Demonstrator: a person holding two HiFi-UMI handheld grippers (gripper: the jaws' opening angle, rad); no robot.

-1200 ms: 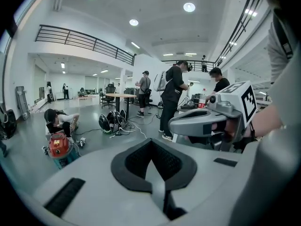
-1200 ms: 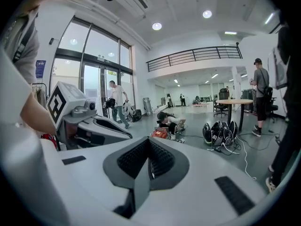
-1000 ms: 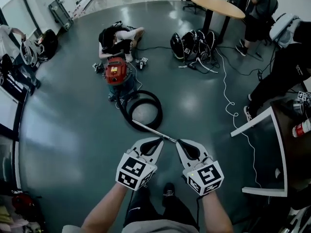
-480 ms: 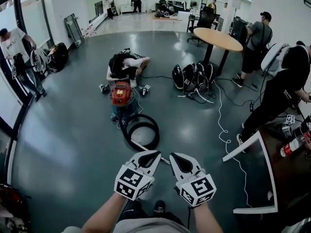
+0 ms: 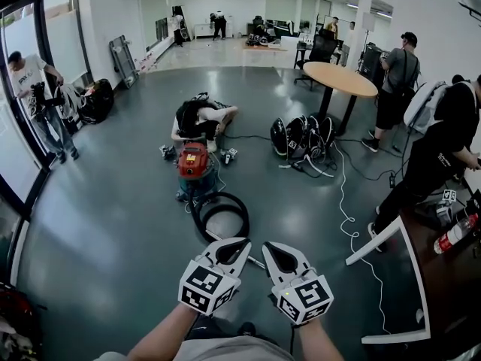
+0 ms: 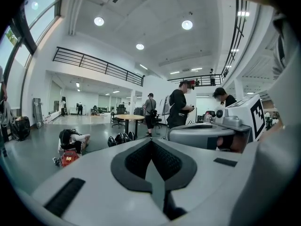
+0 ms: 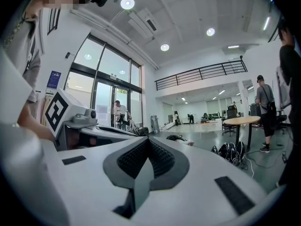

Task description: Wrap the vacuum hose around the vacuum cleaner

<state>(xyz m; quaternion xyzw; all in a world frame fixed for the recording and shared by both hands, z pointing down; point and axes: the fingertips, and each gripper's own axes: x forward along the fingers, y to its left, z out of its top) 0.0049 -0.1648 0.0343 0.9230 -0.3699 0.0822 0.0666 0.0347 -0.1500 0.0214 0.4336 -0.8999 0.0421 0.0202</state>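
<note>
Both grippers are held low at 6 o'clock, side by side. The left gripper (image 5: 242, 244) has its fingers pressed together on nothing, and the right gripper (image 5: 269, 248) is closed and empty too. The red vacuum (image 5: 194, 162) stands on the grey floor (image 5: 113, 224) at 12 o'clock, well apart from them. The black hose (image 5: 219, 215) lies in a loop just this side of it. Its metal wand (image 5: 255, 261) runs back under the grippers. The vacuum's label is too small to read.
</note>
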